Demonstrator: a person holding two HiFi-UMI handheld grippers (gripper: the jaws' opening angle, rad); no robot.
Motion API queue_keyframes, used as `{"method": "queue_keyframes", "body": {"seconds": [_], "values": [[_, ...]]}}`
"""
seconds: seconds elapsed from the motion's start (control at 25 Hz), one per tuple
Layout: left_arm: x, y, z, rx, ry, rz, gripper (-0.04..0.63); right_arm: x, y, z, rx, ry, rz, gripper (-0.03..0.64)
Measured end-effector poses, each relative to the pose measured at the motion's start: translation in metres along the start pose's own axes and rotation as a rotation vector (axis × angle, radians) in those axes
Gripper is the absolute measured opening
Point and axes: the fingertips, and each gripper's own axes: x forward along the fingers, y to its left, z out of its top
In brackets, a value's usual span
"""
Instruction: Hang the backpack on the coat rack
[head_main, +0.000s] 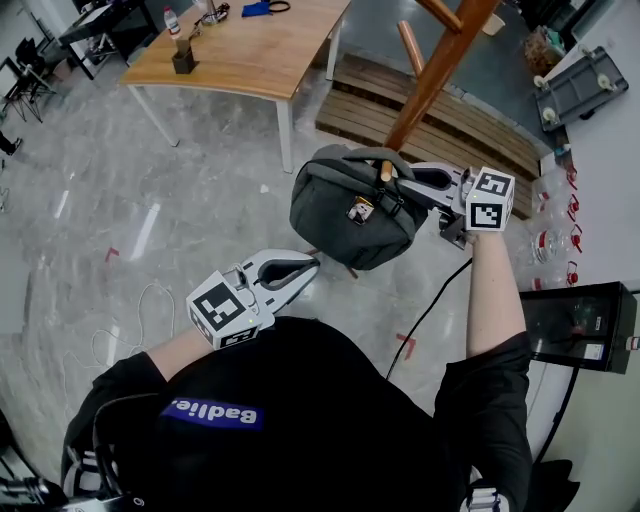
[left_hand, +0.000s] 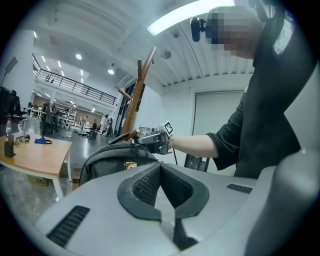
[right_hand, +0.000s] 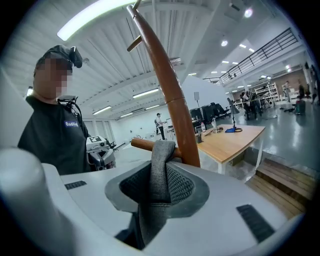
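Right gripper (head_main: 428, 183) pinches the grey top strap (right_hand: 159, 200) of the backpack (head_main: 345, 215), its jaws narrowly apart with the webbing pressed between the pads. Straight ahead of the jaws the strap loops over a wooden peg (right_hand: 141, 144), which runs crosswise to the gripper and juts from the coat rack (right_hand: 172, 90) post just behind. The backpack hangs below that peg, clear of the floor. Lower and apart, the left gripper (head_main: 290, 272) is pressed together and empty, so letting go looks like the nearer right hand's job.
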Motion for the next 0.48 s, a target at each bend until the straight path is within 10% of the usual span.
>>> {"method": "queue_keyframes", "body": {"seconds": [0.48], "values": [[-0.019,-0.013,0.005,0.007,-0.021,-0.007,0.000,-0.012,-0.008,0.000,-0.173,-0.165,-0.386,0.106]]}}
